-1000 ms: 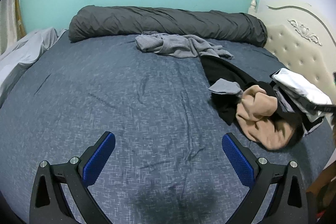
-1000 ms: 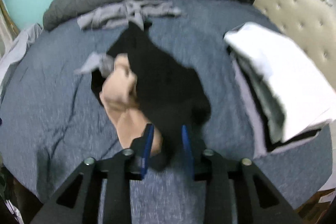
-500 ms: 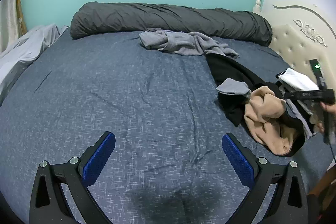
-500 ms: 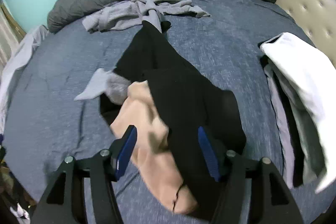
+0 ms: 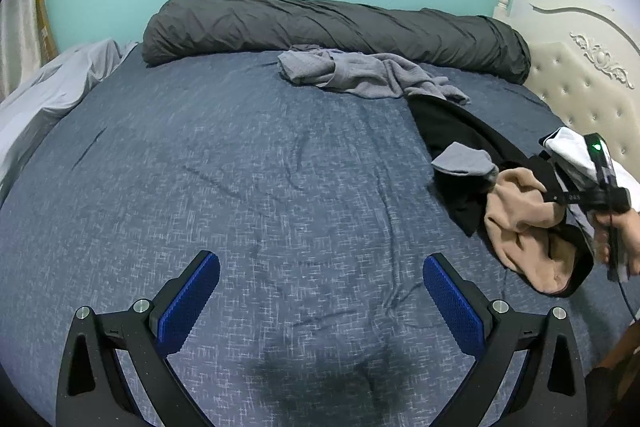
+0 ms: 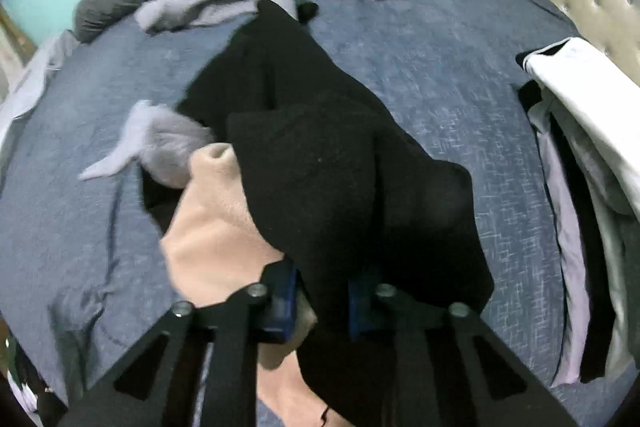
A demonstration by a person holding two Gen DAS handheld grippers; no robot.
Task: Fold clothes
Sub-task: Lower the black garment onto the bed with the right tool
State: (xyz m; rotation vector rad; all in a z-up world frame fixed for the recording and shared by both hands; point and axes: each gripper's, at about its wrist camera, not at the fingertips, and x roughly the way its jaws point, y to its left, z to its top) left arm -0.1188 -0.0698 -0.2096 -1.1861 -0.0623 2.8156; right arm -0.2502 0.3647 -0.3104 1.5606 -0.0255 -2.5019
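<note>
A blue-grey bedspread covers a wide bed against a turquoise wall, with a padded cream headboard on the right. Above its bare middle the left gripper hangs with its blue pads spread wide and nothing between them. The right gripper has its pads drawn in narrow on the near hem of a black garment, whose cloth fills the gap between them. This garment lies in a long strip running away from the right gripper toward the far side of the bed, so its long axis points nearly straight along that gripper's fingers. A tan garment is bunched against its left edge and seems partly caught under the same hem; whether the pads also pinch it cannot be told. A small grey piece lies just beyond the tan one, touching it. From the left gripper the whole heap sits well off to the right, so the right hand is the nearer one, already on the cloth, and the left would have to cross the open spread to reach the far end of the strip. Farther out, a crumpled grey garment lies at the black strip's far end, before a rolled dark duvet. To the right, near the headboard, rests a stack of folded clothes, white on top.
</note>
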